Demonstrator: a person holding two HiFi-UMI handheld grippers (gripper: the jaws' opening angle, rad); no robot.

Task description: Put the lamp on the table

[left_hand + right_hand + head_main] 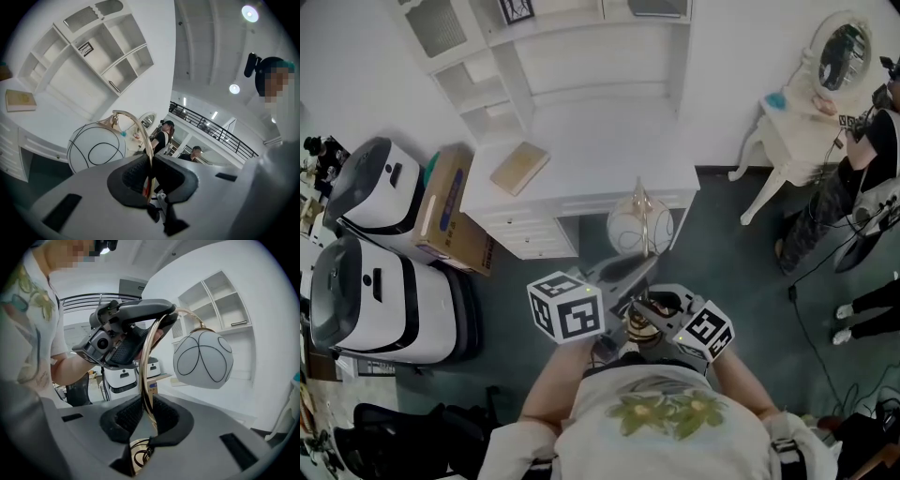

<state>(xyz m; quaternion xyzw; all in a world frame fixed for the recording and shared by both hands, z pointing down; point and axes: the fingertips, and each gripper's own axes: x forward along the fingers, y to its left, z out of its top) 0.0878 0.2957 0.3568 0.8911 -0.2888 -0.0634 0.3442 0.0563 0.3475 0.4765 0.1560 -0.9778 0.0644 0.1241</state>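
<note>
The lamp has a thin curved gold stem [641,208], a white globe shade with black lines [639,228] and a gold base [639,328]. It hangs in the air in front of the white desk [609,141], the shade just over the desk's front edge. My left gripper [636,274] is shut on the upper part of the stem [150,154], with the shade [96,147] ahead of it. My right gripper [645,314] is shut on the stem [149,404] lower down, just above the base [138,453]. In the right gripper view the shade [203,359] hangs at the right.
A tan book [520,167] lies on the desk's left part. A cardboard box [450,211] and two white machines [380,183] stand on the floor at the left. A small white vanity table with a mirror [797,122] and a person [853,178] are at the right.
</note>
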